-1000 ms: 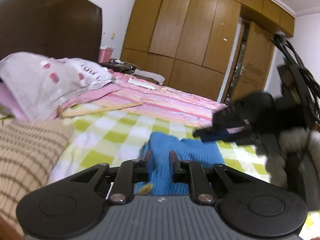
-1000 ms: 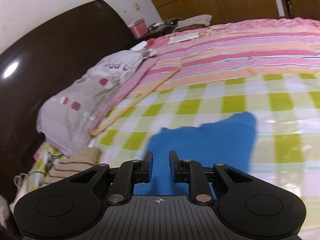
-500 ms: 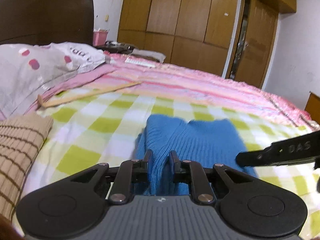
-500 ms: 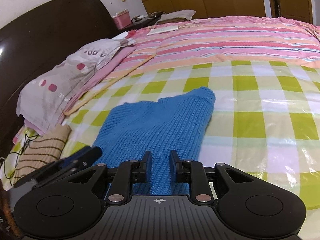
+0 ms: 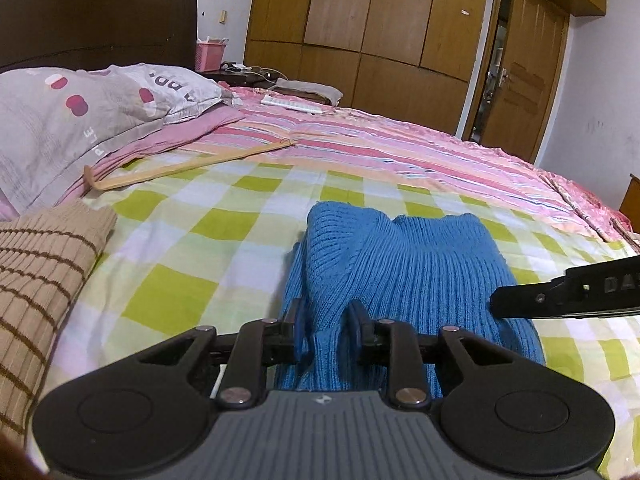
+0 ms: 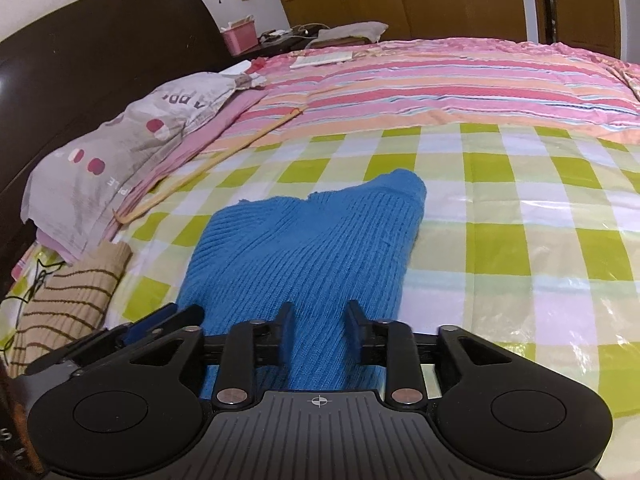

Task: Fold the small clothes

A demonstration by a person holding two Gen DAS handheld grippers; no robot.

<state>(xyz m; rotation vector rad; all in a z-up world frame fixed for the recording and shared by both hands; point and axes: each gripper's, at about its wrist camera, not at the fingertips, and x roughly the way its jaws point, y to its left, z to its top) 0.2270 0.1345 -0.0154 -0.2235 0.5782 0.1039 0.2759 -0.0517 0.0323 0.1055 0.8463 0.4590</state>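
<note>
My left tongs (image 5: 326, 322) and right tongs (image 6: 319, 322) each pinch a near edge of the blue knit sweater (image 6: 308, 248), which lies on the green-checked bed sheet (image 6: 520, 216). Left of it sits a striped tan garment (image 5: 36, 264); beyond, a pillow (image 5: 72, 120).

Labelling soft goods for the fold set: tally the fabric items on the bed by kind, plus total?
Knit garments: 2, the blue sweater and the tan striped knit
Pillows: 1, the grey pillow
Folded grey cloth at the far end: 1
Bed covers: 2, the checked sheet and the pink striped blanket
Total: 6
</note>
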